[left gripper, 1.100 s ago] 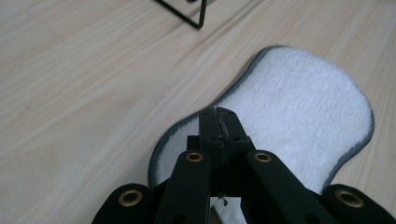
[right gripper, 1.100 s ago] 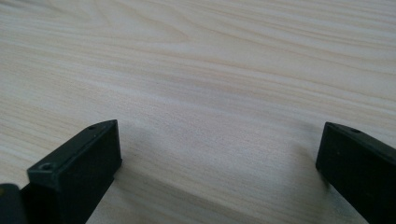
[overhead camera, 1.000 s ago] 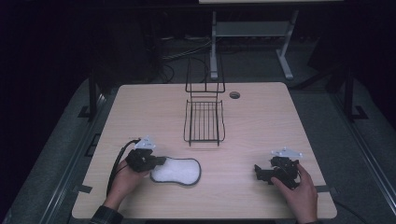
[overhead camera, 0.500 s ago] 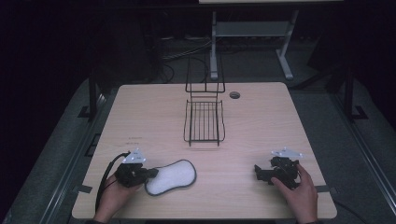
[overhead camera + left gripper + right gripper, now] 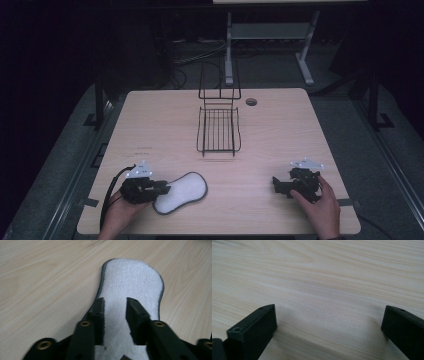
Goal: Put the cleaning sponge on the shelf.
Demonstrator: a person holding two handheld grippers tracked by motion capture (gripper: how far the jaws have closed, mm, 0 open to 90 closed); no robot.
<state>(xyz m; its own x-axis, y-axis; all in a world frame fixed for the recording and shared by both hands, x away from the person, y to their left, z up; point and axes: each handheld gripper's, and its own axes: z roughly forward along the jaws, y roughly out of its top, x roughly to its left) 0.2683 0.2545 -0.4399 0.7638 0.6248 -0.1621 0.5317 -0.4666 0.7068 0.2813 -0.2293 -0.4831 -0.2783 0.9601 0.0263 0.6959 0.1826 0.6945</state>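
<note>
A white, fleecy, insole-shaped pad with a dark edge point(image 5: 182, 191) lies on the wooden table point(image 5: 290, 130) near its front left. My left gripper point(image 5: 162, 189) is at the pad's near end and points right. In the left gripper view its jaws stand close together point(image 5: 115, 302) with the pad point(image 5: 132, 280) between them, pinched at that end. My right gripper point(image 5: 276, 184) rests at the front right and points left. Its jaws are wide apart point(image 5: 329, 312), with bare wood between them.
A black wire rack point(image 5: 218, 131) with an upright back stands in the middle of the table, beyond both grippers. A small dark round hole point(image 5: 251, 102) sits near the far edge. Desk legs and cables lie on the dark floor behind.
My left gripper has drawn back toward the front left corner, and the pad has come with it and turned so its far end points up and right. The right gripper has stayed put.
</note>
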